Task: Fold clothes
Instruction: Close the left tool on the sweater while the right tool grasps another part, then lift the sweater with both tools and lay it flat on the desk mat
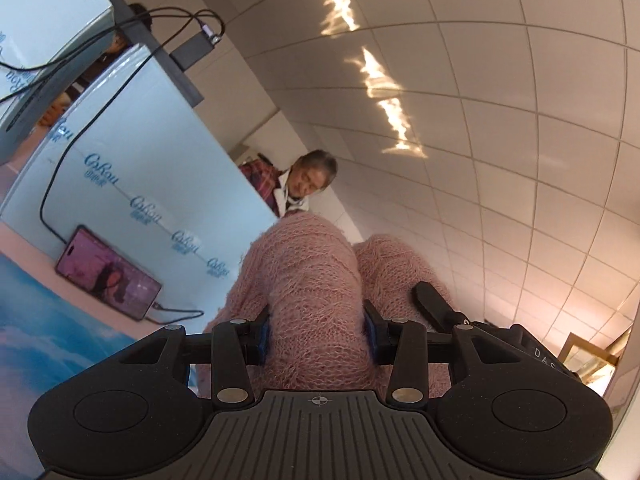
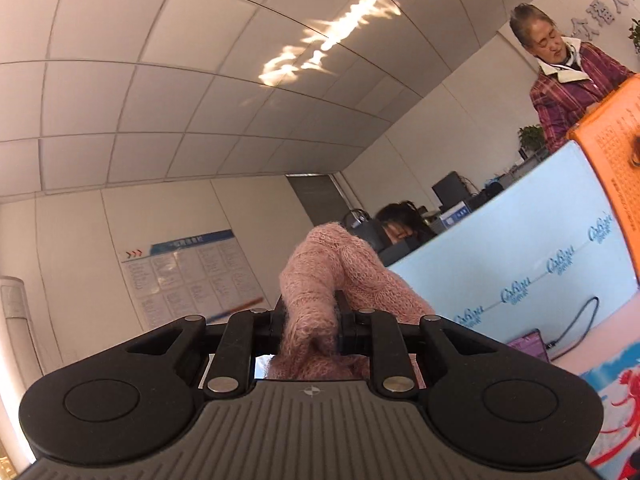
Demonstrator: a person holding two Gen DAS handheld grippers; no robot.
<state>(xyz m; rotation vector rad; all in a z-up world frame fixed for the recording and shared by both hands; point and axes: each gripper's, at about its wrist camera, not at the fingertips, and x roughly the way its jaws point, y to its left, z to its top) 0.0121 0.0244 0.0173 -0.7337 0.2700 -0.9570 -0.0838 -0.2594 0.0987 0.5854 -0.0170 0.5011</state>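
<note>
Left gripper (image 1: 318, 334) pinches a thick bunch of fuzzy pink knitted garment (image 1: 308, 280) between its blue-padded fingers (image 1: 370, 334), fabric lifted and bulging above them. Right gripper (image 2: 308, 326) fingers clamp a narrower fold of the same pink knit (image 2: 316, 280), raised off the table. Both cameras tilt up at the tiled ceiling (image 1: 480, 80). A phone (image 1: 108, 274) leans against the light-blue board (image 1: 132, 152), cable plugged in.

The pink knit garment (image 1: 312, 292) bunches over the left tongs' (image 1: 318, 334) tips, and its lower part hangs unseen below both frames.
</note>
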